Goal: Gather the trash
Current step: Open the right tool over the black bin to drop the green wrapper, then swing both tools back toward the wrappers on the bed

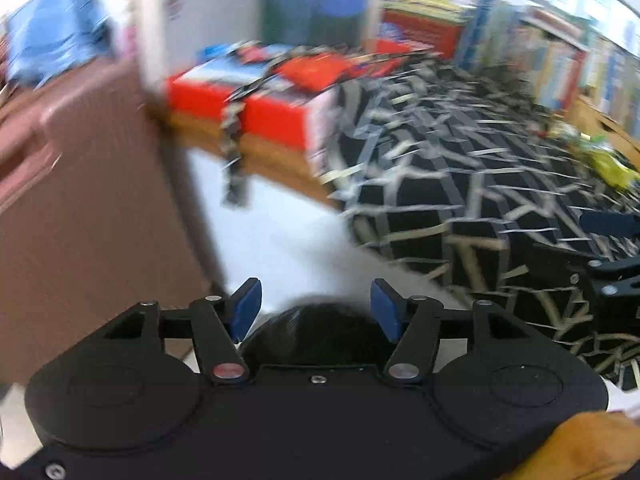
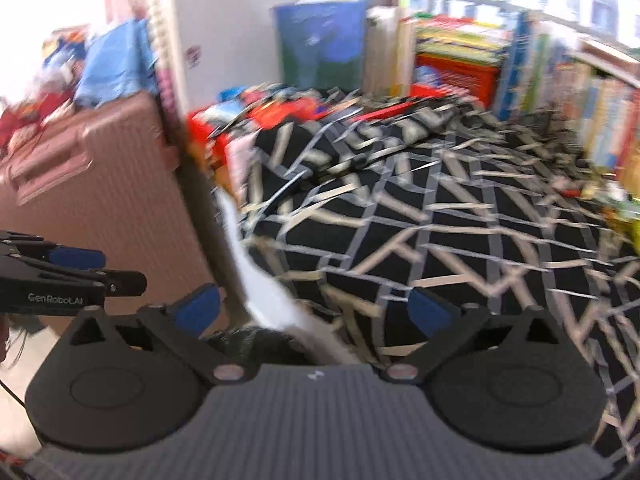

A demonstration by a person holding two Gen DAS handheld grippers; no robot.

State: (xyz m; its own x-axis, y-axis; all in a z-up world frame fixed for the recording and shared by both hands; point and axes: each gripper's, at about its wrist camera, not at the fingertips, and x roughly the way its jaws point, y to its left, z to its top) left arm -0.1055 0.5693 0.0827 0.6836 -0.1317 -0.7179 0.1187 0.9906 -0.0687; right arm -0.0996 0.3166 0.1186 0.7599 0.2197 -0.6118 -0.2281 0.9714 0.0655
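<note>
Over the black patterned bedspread (image 2: 440,220), beside a pink suitcase (image 2: 92,200), both tools gape empty.

There are two grippers, the left gripper (image 1: 316,314) and the right gripper (image 2: 316,310), one pink suitcase (image 2: 92,208), one black patterned blanket (image 2: 440,232), one blue board (image 2: 320,40) and many blurred books (image 2: 580,96), too many to count.
</note>
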